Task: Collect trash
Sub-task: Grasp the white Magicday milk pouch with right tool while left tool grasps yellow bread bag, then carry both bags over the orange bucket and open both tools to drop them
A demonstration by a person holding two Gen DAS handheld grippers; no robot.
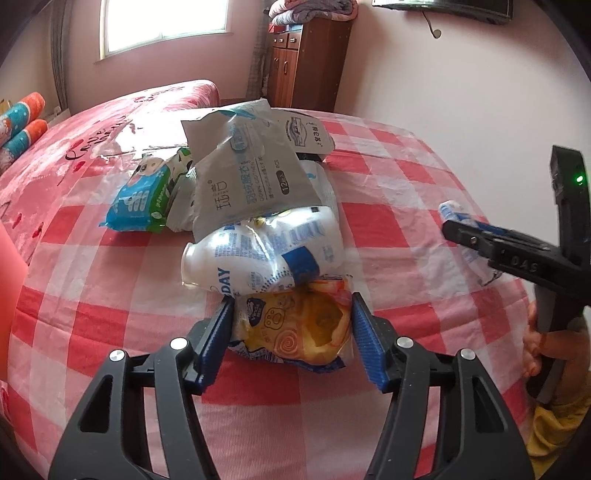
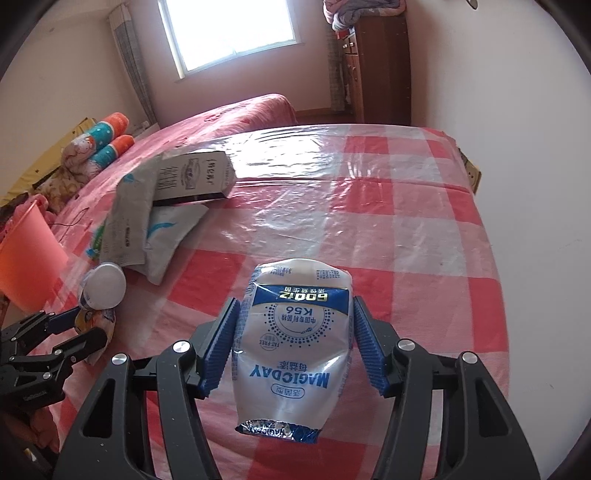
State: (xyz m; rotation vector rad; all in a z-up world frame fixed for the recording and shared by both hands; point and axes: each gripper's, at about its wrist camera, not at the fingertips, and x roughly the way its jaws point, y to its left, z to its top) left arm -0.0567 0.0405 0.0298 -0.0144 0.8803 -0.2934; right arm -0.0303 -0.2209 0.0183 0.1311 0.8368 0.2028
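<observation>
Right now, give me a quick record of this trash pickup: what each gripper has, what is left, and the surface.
left gripper: closed on yellow snack wrapper
right gripper: closed on white MAGICDAY pouch
still lying in the pile: white bottle on its side just behind the wrapper, grey bag, blue wipes pack
surface: red checked cloth under clear plastic
possible bin: pink bucket beside the surface

home bedroom | bed (image 2: 240, 118), pillows (image 2: 107, 144), wooden wardrobe (image 2: 380, 66), window (image 2: 229, 29)
</observation>
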